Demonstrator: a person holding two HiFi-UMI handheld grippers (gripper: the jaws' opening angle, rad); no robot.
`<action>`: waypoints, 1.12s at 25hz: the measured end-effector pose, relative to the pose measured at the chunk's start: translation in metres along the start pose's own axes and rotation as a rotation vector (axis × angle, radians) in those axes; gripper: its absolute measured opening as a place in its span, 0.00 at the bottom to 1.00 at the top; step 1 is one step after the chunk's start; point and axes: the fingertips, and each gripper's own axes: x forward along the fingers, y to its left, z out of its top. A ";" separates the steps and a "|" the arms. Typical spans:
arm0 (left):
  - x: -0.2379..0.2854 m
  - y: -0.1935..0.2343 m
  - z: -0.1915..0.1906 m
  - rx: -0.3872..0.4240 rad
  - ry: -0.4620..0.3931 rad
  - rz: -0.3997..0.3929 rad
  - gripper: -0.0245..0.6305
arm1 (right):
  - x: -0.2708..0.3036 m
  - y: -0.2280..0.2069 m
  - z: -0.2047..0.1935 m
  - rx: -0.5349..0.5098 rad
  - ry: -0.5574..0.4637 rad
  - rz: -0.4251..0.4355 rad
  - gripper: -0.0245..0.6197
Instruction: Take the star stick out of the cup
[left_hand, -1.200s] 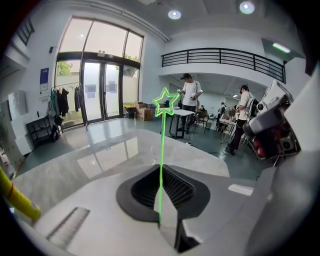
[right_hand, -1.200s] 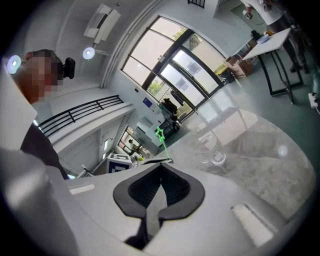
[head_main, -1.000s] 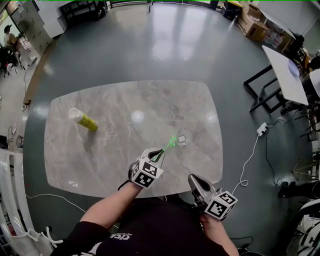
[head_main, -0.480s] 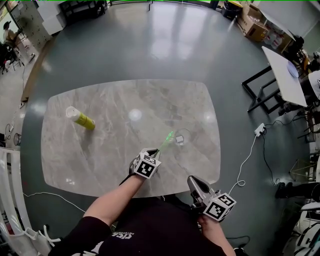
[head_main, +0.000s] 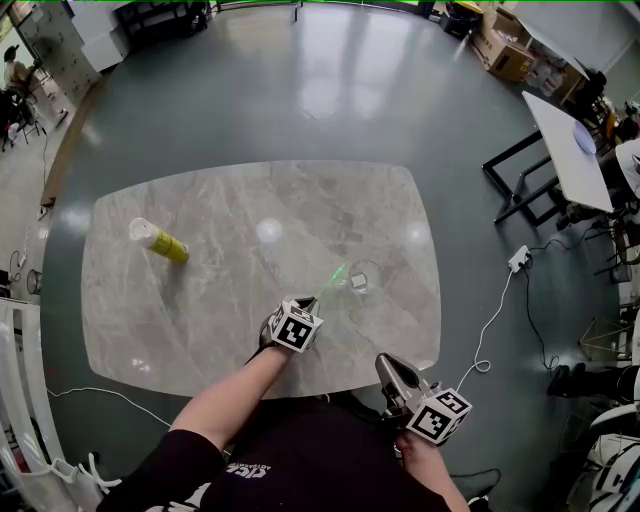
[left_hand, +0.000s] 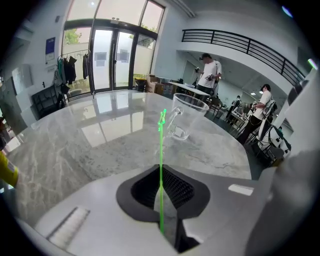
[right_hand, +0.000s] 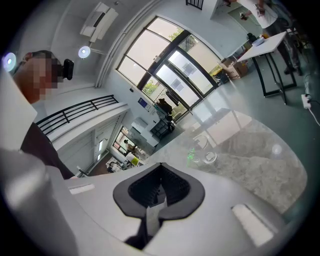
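Observation:
My left gripper is shut on a thin green star stick, low over the marble table. In the left gripper view the stick runs straight out from the closed jaws of the left gripper. Its star end sits in front of the handle of a clear glass cup. The cup stands upright near the table's right front, just beyond the star. My right gripper hangs off the table's front edge, shut with nothing in it. The right gripper view shows that gripper and the cup far off.
A yellow can with a white cap lies on the table's left side. A white power strip and its cable lie on the floor to the right. Black-legged white tables stand at the far right.
My left gripper has sunk toward the table with the stick still in it, so the stick lies lower and flatter beside the cup. The right gripper has stayed where it was.

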 end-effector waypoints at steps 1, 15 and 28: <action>0.001 0.001 0.000 0.002 0.002 0.004 0.06 | 0.001 0.000 0.000 -0.001 0.000 0.001 0.05; -0.006 0.017 -0.009 -0.003 0.020 0.000 0.10 | 0.012 0.010 -0.009 -0.011 0.008 0.008 0.05; -0.109 0.009 0.009 -0.078 -0.197 -0.072 0.07 | 0.040 0.052 -0.019 -0.162 0.032 0.015 0.05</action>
